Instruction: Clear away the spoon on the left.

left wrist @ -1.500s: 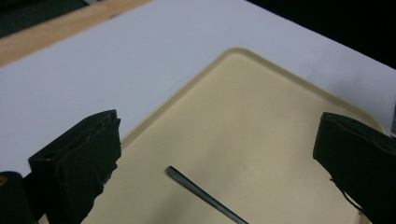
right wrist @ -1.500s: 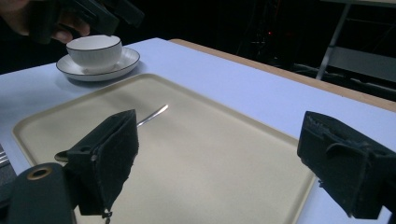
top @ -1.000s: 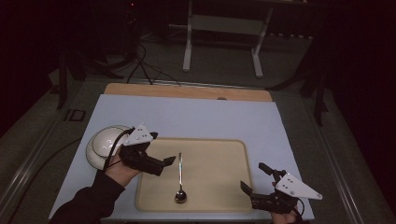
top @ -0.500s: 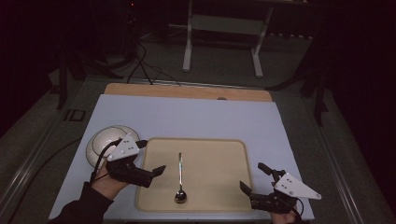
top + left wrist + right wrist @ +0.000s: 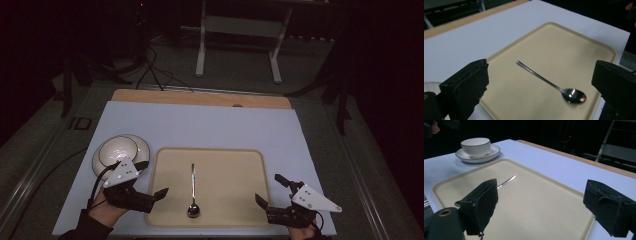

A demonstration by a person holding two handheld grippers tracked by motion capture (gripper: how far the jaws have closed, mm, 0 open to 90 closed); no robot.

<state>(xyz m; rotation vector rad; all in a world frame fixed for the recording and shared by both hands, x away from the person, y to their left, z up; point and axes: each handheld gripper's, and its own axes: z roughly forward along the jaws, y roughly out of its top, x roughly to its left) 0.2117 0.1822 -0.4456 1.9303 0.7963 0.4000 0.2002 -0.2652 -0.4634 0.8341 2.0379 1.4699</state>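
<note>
1. High view: a pale blue table [image 5: 210, 125] spans the centre of the frame, with a wooden strip along its upper edge.
2. A beige tray [image 5: 230, 170] lies in the lower middle of the frame, its near rim close to the table's front edge.
3. At centre left, just beside the tray, a white cup and saucer [image 5: 120, 152] stand untouched.
4. The left gripper [image 5: 152, 195] hovers at lower left over the tray's corner, jaws spread wide and holding nothing; the left gripper view looks between them straight at the spoon.
5. The right gripper [image 5: 270, 192] waits at lower right beside the tray's near corner, its jaws likewise wide apart and empty.
6. A steel spoon [image 5: 193, 190] lies alone on the tray, bowl toward the bottom of the frame, handle pointing up. It appears not yet grasped, so the pick-up and any move toward the cup seem still ahead.
</note>
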